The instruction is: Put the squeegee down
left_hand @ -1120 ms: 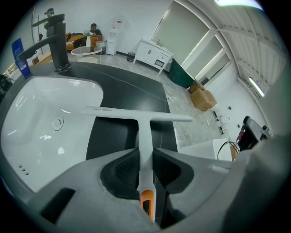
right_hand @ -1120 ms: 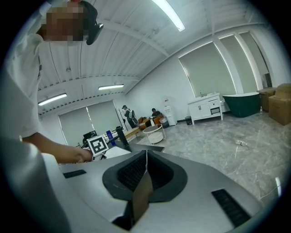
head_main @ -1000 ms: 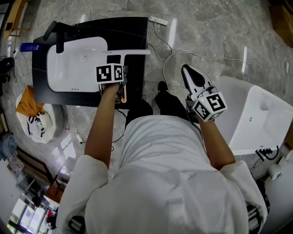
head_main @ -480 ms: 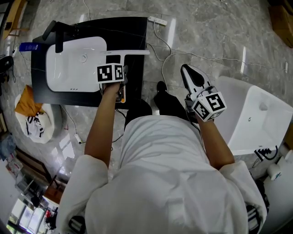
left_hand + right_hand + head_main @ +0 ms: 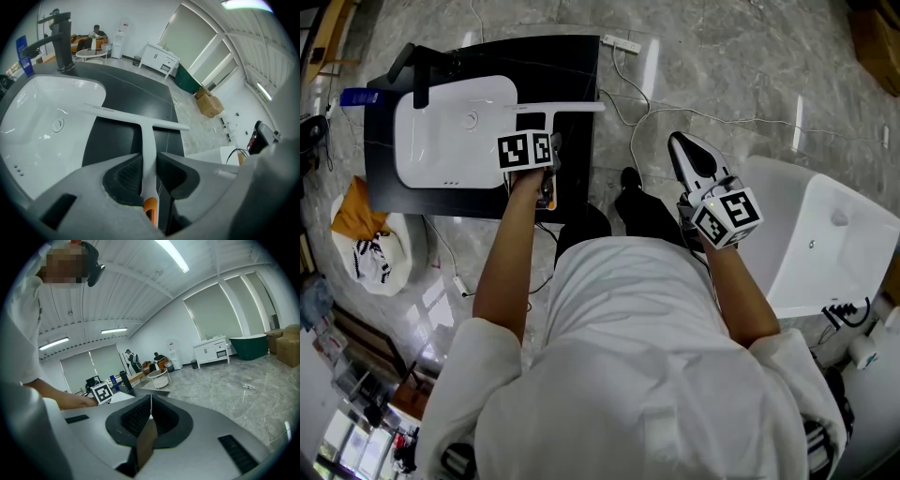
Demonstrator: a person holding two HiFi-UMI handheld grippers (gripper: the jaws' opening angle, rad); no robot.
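Observation:
The squeegee [image 5: 559,107] is white and T-shaped, with an orange tip on its handle. Its blade lies across the black countertop [image 5: 581,66] at the right rim of the white sink [image 5: 441,141]. My left gripper [image 5: 553,145] points steeply down and is shut on the handle. In the left gripper view the handle [image 5: 148,150] runs between the two dark pads of the left gripper [image 5: 149,161], and the blade reaches from the basin rim onto the dark top. My right gripper [image 5: 682,142] hangs over the floor to the right, shut and holding nothing; it [image 5: 150,405] looks out across the room.
A black faucet [image 5: 417,70] stands at the sink's far left, with a blue bottle [image 5: 358,96] beside it. A white bathtub [image 5: 825,244] sits on the right. Cables and a power strip [image 5: 619,41] lie on the marble floor. An orange and white bag [image 5: 370,239] rests below the counter's left.

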